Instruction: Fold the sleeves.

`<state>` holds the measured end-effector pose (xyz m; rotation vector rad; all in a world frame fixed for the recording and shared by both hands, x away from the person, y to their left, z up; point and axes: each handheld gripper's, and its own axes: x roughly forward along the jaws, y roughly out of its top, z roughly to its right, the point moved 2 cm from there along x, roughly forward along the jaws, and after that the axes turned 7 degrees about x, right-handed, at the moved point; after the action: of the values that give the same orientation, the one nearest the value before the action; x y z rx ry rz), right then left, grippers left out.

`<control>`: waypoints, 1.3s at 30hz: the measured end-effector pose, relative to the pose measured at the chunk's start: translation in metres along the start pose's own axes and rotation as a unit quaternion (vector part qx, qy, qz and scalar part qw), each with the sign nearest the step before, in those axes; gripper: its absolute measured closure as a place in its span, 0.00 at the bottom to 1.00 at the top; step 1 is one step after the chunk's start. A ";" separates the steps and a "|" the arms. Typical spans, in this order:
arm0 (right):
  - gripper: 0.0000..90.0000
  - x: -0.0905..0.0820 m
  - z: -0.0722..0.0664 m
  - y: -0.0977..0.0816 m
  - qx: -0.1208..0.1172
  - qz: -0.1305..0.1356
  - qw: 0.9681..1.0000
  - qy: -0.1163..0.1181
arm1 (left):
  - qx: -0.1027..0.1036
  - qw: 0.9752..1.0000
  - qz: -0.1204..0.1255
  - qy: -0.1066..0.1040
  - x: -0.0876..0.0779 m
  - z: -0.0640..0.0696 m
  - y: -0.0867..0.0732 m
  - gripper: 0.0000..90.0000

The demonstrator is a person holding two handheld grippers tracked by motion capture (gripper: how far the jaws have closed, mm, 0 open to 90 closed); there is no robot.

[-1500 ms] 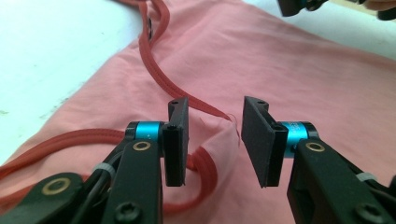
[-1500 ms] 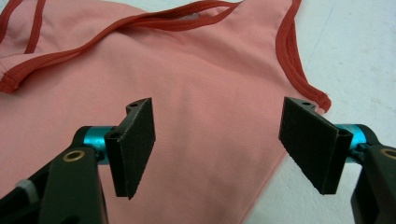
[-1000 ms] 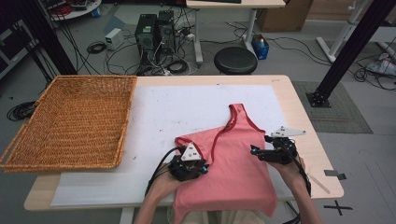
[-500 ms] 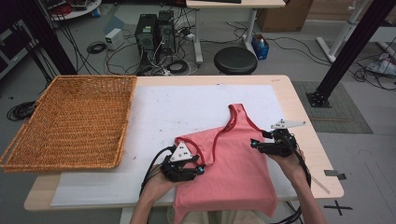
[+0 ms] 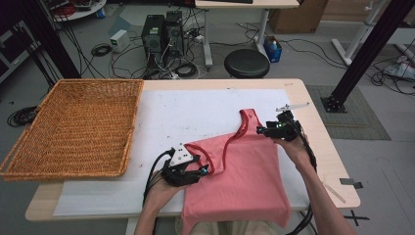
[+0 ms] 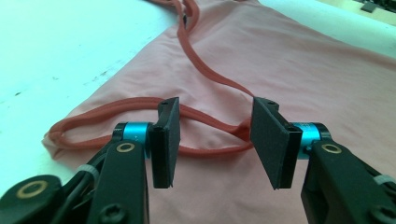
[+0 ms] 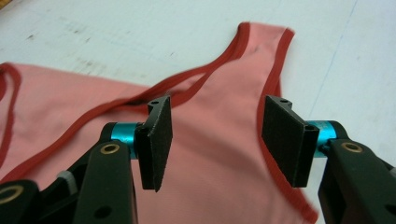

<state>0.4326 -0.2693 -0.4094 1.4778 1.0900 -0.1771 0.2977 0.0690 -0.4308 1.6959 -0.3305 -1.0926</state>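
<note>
While my left gripper (image 6: 212,140) opens over one strap and my right gripper (image 7: 217,137) closes, pinching nothing, the pink tank top (image 5: 244,171) lies unfolded on the worktop (image 5: 171,112), basket (image 5: 73,127) empty.

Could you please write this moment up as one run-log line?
left gripper: open, jaws just opening over red trim | right gripper: open, jaws just closing, above strap | pink tank top: flat on table | basket: left

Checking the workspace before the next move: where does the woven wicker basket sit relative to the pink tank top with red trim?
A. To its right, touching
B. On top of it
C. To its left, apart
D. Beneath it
C: in the high view the woven wicker basket sits at the table's left end, white surface separating it from the pink tank top with red trim.
</note>
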 end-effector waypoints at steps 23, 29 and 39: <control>0.63 0.100 0.038 0.057 -0.025 0.009 0.998 -0.050 | -0.018 0.999 -0.001 0.036 -0.017 -0.002 -0.008 0.58; 0.65 0.113 0.033 0.053 -0.044 -0.003 0.997 -0.060 | -0.021 0.999 -0.004 0.036 -0.015 -0.002 -0.011 0.58; 0.97 0.108 0.037 0.053 -0.042 -0.008 0.997 -0.059 | -0.021 0.999 -0.001 0.041 -0.018 -0.002 -0.010 0.57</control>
<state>0.5454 -0.2361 -0.4535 1.3666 1.0024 -0.2243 0.2870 0.0867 -0.4303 1.6980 -0.2529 -1.0216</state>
